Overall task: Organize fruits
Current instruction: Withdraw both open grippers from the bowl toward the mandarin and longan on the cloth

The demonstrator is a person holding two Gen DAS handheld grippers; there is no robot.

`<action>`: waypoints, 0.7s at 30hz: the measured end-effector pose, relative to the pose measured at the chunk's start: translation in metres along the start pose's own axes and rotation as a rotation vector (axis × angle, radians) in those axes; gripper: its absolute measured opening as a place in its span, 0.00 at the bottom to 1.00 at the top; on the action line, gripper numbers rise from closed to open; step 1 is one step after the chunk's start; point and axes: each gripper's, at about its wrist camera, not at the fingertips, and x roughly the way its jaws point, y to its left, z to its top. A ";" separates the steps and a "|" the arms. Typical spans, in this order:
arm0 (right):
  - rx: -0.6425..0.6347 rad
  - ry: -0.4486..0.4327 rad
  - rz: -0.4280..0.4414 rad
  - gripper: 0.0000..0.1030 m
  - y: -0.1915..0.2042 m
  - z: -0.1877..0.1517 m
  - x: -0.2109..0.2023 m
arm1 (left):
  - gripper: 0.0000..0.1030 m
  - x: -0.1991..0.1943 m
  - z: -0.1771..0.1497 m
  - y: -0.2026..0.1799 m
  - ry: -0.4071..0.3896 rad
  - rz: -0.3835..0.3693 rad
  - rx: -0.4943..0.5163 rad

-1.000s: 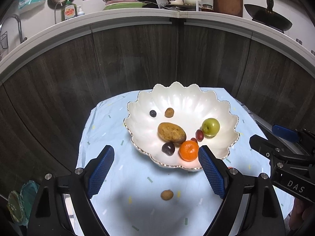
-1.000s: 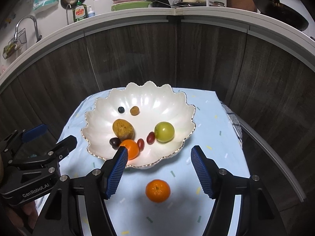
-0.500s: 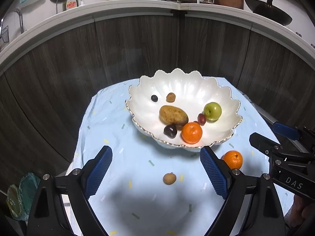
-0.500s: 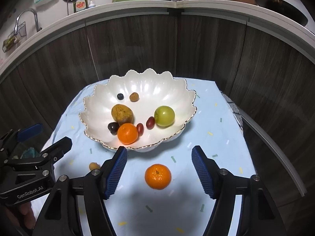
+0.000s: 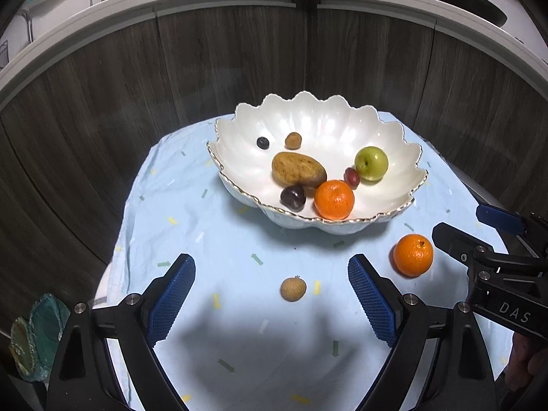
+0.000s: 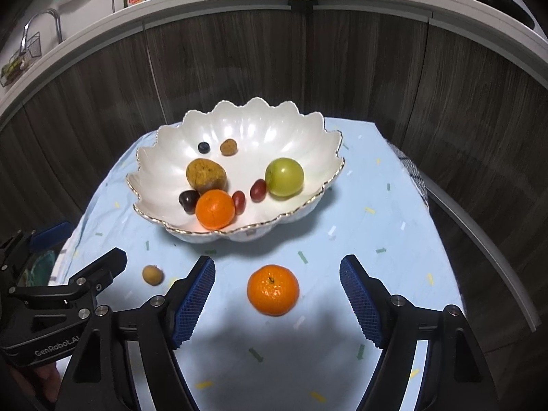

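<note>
Two fruits are lying loose on the worktop (image 5: 191,219), on the near side of the white bowl (image 5: 407,157). Each is sitting ahead of one pair of jaws.

The left gripper (image 5: 272,294) is standing released, with nothing between the jaws. The small brown fruit (image 5: 293,288) is lying just ahead of it, slightly right of the midline between the two blue pads. This fruit is round, so no long axis is governing the approach.

The right gripper (image 6: 277,299) is opening its jaws, and nothing is pressed between them. The loose orange (image 6: 273,289) is lying ahead of it, close to the midline and well apart from both pads. In the left wrist view, the same orange is resting to the right of the left gripper, near the right gripper's body.

Judgement: each hand is nearer to its own fruit, left to the brown fruit and right to the orange. Each coming move appears to be a straight advance until the pads are flanking the fruit, with the left correcting slightly rightward.
</note>
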 end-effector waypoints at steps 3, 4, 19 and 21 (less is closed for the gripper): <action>-0.001 0.006 -0.002 0.74 -0.001 -0.004 0.005 | 0.88 0.005 -0.003 -0.001 0.012 -0.014 -0.005; -0.002 0.008 -0.002 0.74 0.000 -0.005 0.006 | 0.88 0.006 -0.004 -0.002 0.015 -0.016 -0.005; -0.014 0.043 -0.001 0.74 -0.001 -0.016 0.030 | 0.77 0.031 -0.019 -0.003 0.053 -0.026 0.004; -0.016 0.048 0.001 0.74 0.000 -0.017 0.033 | 0.75 0.035 -0.021 -0.003 0.060 -0.027 0.005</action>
